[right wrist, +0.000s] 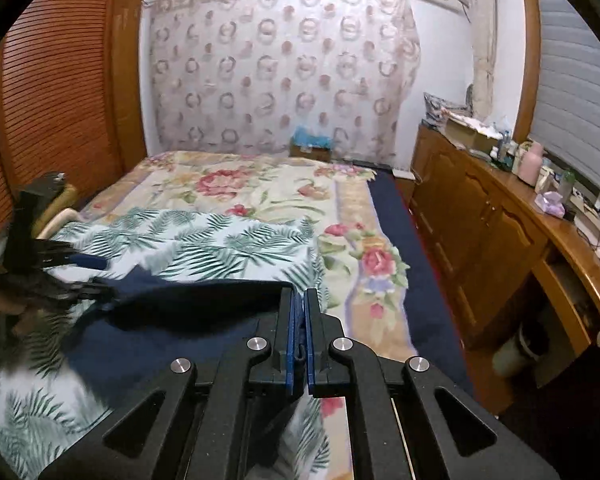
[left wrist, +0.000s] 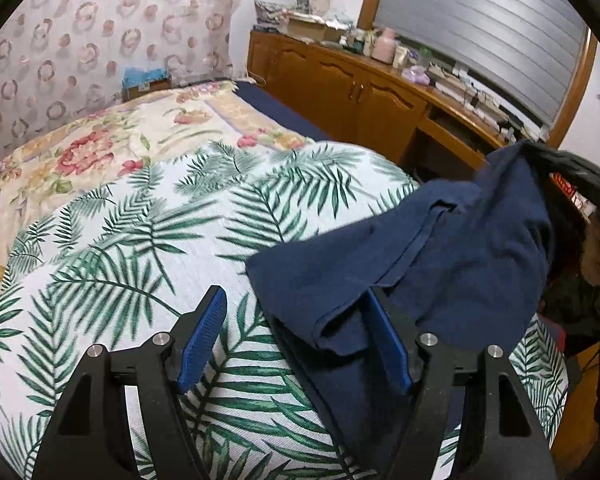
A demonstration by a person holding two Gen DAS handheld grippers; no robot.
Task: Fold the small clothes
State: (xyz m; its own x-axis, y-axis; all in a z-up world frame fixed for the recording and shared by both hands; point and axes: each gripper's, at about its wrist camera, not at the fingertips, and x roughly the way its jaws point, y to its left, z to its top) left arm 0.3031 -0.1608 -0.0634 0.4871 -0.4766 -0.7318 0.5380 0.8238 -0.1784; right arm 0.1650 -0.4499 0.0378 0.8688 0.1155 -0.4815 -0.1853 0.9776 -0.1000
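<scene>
a: item under inspection?
b: one dark blue garment (left wrist: 400,248), lying rumpled on the palm-leaf sheet (left wrist: 140,240) at the near part of the bed. one edge is lifted off the sheet.

a: what lifts it?
b: the right gripper (right wrist: 300,300). its blue pads are pressed together with a fold of the blue cloth pinched between them; the cloth runs taut from there toward the left.

a: and the left gripper (left wrist: 296,312)?
b: jaws spread wide, pointing down at the bed. the right-hand finger (left wrist: 388,344) lies against the garment's edge, with cloth draped around it; the other finger is over bare sheet. nothing is pinched.

a: surroundings?
b: a floral blanket (right wrist: 260,188) covers the far part of the bed. a patterned curtain (right wrist: 280,72) hangs behind it. a wooden cabinet (right wrist: 480,220) with clutter on top stands along the right side, under a shuttered window.
</scene>
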